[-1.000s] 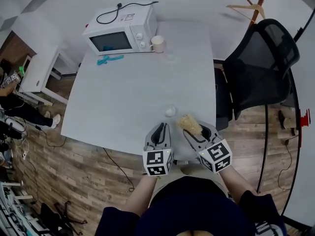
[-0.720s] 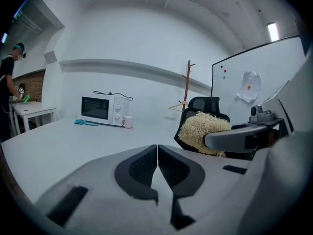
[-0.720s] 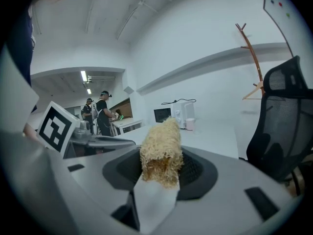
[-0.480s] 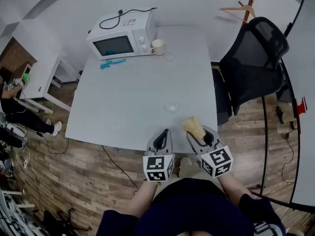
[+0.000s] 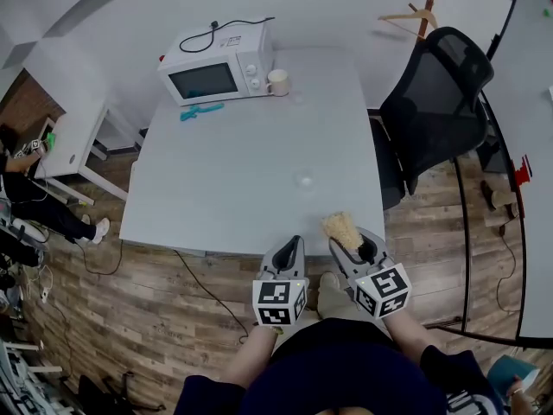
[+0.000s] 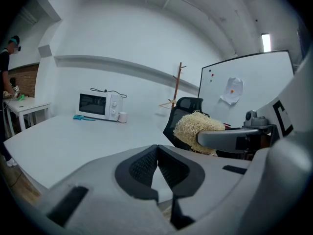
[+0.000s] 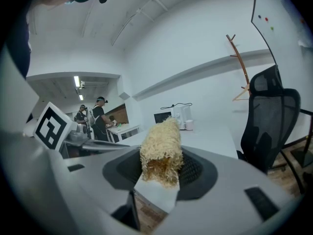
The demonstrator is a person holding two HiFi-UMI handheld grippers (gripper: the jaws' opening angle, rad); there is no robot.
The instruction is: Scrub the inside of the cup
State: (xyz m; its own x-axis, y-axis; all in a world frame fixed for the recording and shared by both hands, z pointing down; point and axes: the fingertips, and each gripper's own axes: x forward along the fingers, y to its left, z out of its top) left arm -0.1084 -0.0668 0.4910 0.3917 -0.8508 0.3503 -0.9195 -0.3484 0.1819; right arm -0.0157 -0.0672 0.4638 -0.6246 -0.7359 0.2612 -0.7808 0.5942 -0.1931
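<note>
A small clear cup [image 5: 303, 180] stands on the white table [image 5: 216, 188], a little in from the near edge. Both grippers hang over the wooden floor, short of that edge and apart from the cup. My left gripper [image 5: 291, 245] [image 6: 156, 154] is shut with nothing between its pads. My right gripper [image 5: 347, 239] [image 7: 161, 175] is shut on a straw-coloured loofah scrubber [image 5: 340, 226] [image 7: 162, 143], which sticks up past the fingertips. In the left gripper view the scrubber [image 6: 193, 129] shows at the right. A white mug [image 5: 277, 81] sits far back beside the microwave.
A white microwave [image 5: 216, 70] and a teal object [image 5: 200, 111] are at the table's far end. A black office chair [image 5: 436, 102] stands at the table's right side. A side table [image 5: 73, 132] with a person at it is at the left.
Both grippers have drawn back toward me, from over the table's near edge beside the clear cup to over the floor. The cup stays on the table; the scrubber stays in the right gripper.
</note>
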